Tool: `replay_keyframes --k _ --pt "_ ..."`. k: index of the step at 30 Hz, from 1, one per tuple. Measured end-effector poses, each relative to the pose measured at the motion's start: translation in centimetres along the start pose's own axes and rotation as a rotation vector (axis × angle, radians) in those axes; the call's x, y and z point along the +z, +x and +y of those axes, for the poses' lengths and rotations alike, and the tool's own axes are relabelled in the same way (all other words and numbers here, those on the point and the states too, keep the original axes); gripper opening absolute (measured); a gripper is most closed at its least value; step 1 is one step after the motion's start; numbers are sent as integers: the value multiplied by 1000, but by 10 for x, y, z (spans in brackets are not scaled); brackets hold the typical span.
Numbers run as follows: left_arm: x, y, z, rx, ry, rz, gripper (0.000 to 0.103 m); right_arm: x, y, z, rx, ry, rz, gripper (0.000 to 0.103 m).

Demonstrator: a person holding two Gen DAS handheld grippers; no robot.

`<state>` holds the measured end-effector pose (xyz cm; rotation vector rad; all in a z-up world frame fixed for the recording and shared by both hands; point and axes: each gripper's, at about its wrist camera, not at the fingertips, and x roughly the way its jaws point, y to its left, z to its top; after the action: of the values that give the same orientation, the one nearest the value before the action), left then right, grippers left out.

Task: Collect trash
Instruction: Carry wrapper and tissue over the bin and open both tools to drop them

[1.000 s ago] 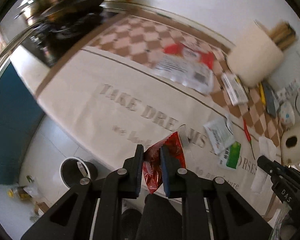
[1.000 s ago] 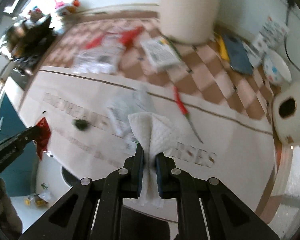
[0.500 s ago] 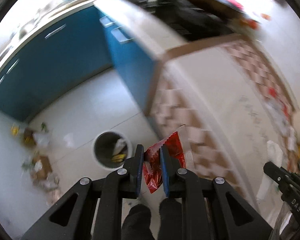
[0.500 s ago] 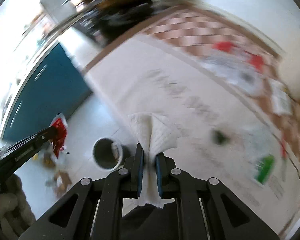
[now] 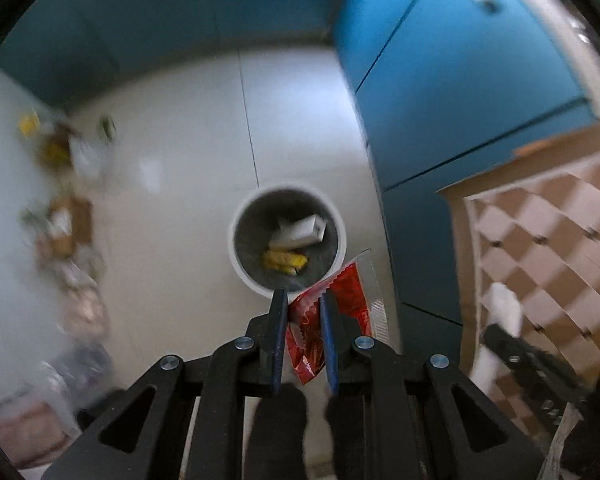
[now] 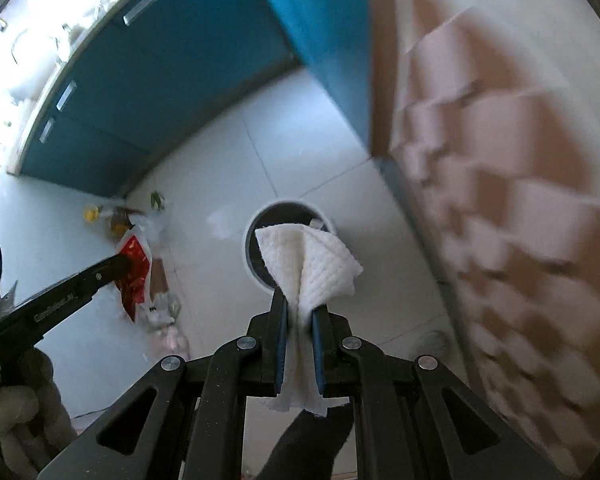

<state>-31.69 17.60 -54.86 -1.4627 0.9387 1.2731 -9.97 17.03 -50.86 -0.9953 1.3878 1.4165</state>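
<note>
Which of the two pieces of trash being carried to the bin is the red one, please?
The crinkled red wrapper, clamped in the left gripper beside the bin. The right gripper holds a white quilted paper towel instead.

Both my wrist cameras look steeply down from well above the floor, sharing the round bin (image 5: 287,240) (image 6: 260,236) and blue cabinets (image 5: 460,92) (image 6: 160,80).

Our left tool (image 5: 303,300) and right tool (image 6: 300,300) look alike: matte black linkage arms with triangular cut-outs, silver round screw heads at the pivots, and thin blue pads (image 5: 279,334) lining the inner finger faces. White lettering runs along the left tool's side, too blurred to read. We wear dark footwear (image 5: 280,428).
</note>
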Motion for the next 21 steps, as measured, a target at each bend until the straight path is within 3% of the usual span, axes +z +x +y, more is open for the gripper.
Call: replay_keyframes --k 2,8,14,15,17,18,19,20,21 --pt "10 45 20 -52 -51 51 13 7 54 4 9 4 35 11" --pt "35 174 60 -54 -102 162 13 19 211 -5 37 43 139 11" --pt "45 245 76 -19 -91 218 16 22 332 -33 50 76 215 14" --pt "46 251 76 -5 -83 213 23 22 347 -35 53 75 230 14" --pt "45 256 78 24 -75 190 53 24 370 -37 46 69 239 14" --pt "45 256 80 27 -75 180 84 25 379 -38 44 61 242 15" --pt "44 256 82 30 -78 173 99 27 388 -38 44 52 246 21" --pt "43 254 84 37 -77 167 100 28 394 -37 39 45 248 36" --pt "41 254 85 54 -71 165 100 29 398 -36 34 41 246 43"
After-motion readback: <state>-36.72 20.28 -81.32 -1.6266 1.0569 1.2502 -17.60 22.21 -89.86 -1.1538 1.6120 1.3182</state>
